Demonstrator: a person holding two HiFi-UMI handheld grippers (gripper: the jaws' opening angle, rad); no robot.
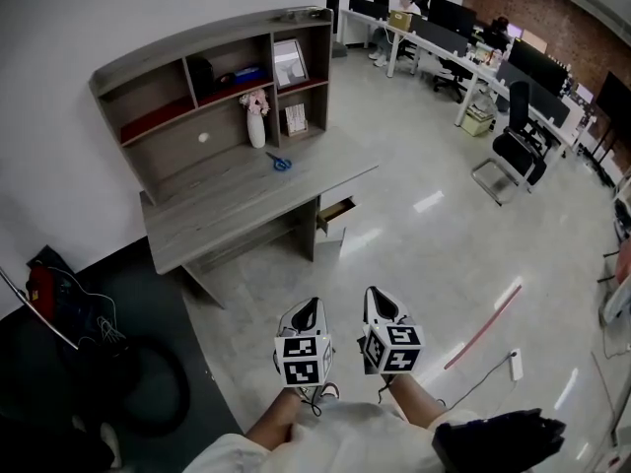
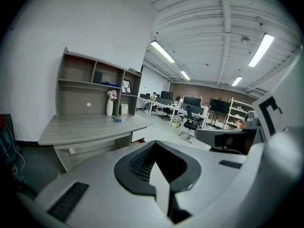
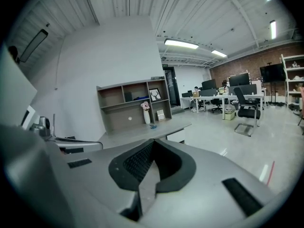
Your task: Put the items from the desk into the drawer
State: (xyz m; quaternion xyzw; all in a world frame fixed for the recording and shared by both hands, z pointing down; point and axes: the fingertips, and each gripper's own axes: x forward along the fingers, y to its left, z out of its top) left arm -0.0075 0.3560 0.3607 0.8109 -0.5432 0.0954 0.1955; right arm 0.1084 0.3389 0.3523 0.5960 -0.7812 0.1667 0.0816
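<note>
We see drawer [image 1: 336, 212] ajar, contents hidden; scissors [image 1: 279, 162] flat on tabletop [image 1: 227, 205], blades toward the shelves [image 1: 222, 92]; left gripper [image 1: 307, 315] and right gripper [image 1: 382, 306]: jaws closed, empty.

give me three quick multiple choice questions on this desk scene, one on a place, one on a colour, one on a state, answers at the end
1. Where do the scissors lie?
A. on the desk top
B. on the floor
C. on the top shelf

2. What colour are the scissors' handles?
A. red
B. blue
C. yellow

3. How does the drawer stand?
A. fully shut
B. partly open
C. taken out and set on the floor

Answers:
1 A: they lie flat on the bare desk top, a little in front of the vase.
2 B: the handles show blue in the head view.
3 B: its front stands out a little from the desk's side, with a gap showing behind it.
</note>
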